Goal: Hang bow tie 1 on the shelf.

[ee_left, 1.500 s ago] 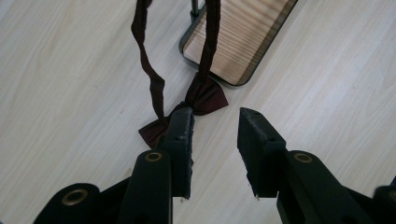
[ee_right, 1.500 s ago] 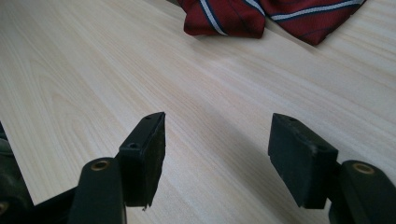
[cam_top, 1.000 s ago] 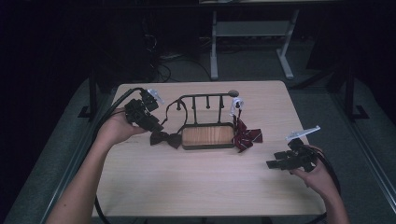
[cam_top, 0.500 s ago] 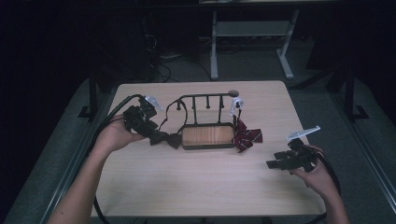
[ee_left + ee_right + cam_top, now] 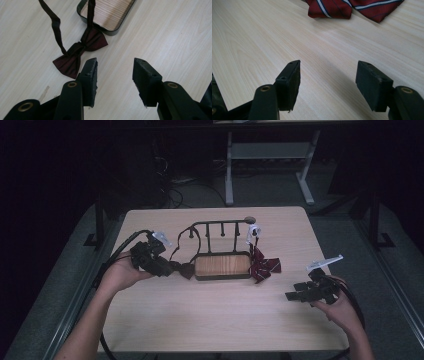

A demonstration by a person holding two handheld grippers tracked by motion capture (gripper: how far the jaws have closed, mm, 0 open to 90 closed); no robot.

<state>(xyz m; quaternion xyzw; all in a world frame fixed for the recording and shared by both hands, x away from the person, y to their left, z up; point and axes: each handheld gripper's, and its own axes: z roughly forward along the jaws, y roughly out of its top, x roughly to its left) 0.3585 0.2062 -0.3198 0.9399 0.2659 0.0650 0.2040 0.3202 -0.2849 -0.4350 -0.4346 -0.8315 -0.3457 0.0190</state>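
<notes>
Pale wood table (image 5: pixel 215 320) — dark room

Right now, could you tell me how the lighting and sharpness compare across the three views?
High view: the table is lit, the room around it nearly black, detail soft. Left gripper view: bright and even, the bow tie sharp, the left gripper casting only faint shadow. Right gripper view: evenly lit, the striped tie slightly soft at the top edge.

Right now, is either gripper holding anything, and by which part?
Nothing is held. The left gripper, jaws just opened, stands empty beside the dark bow tie; the right gripper is open over bare table.
</notes>
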